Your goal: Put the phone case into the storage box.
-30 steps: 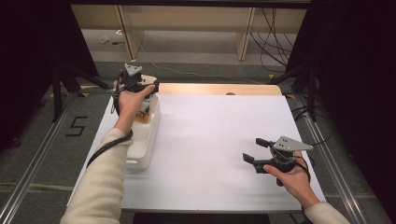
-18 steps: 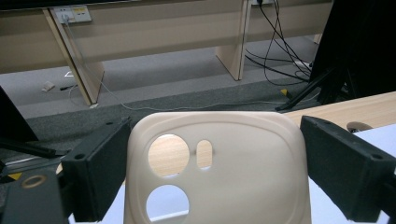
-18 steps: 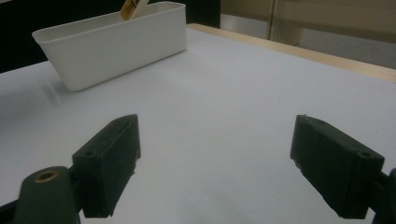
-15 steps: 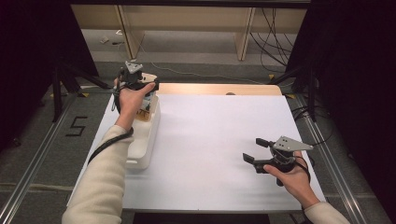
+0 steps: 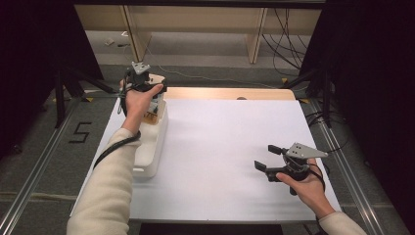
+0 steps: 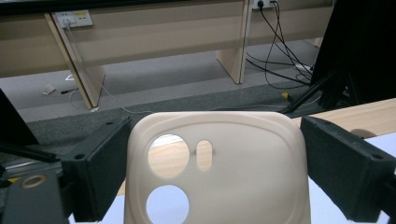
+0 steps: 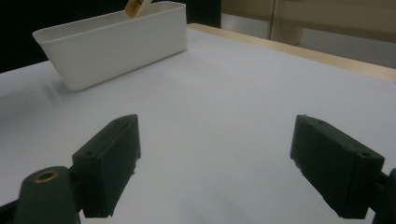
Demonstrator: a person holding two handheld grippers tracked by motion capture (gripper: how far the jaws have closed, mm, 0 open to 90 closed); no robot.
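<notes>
Cream-coloured soft plastic: a phone case (image 6: pixel 217 170) with round camera cut-outs is sitting between the jaws of my left gripper (image 6: pixel 217 172), and I am holding it up above the far end of the white bin (image 5: pixel 149 147) at the table's left edge. In the left gripper view the jaws are standing wide, one at each long edge of the case; the left jaw is meeting the edge, while at the right jaw I cannot tell whether the pad is pressing or a sliver of gap remains. I am judging it a grip, since the case is hanging clear of any support.

My right gripper (image 5: pixel 269 159) is resting low over the bare white table (image 5: pixel 220 147), jaws spread with nothing between them, well apart from the bin. In the right gripper view the bin (image 7: pixel 116 42) is showing a tan item (image 7: pixel 135 7) poking above its far rim; what it is I cannot make out.

Risks from here, as I am reading it:
- The case is flexible and I am pinching it across its width, so it could bow and pop out if I squeeze harder.
- The hold is near the camera end, so a quick swing could pivot the case in the pads.
- Moving low over the bin could catch its rim or the tan item.
</notes>
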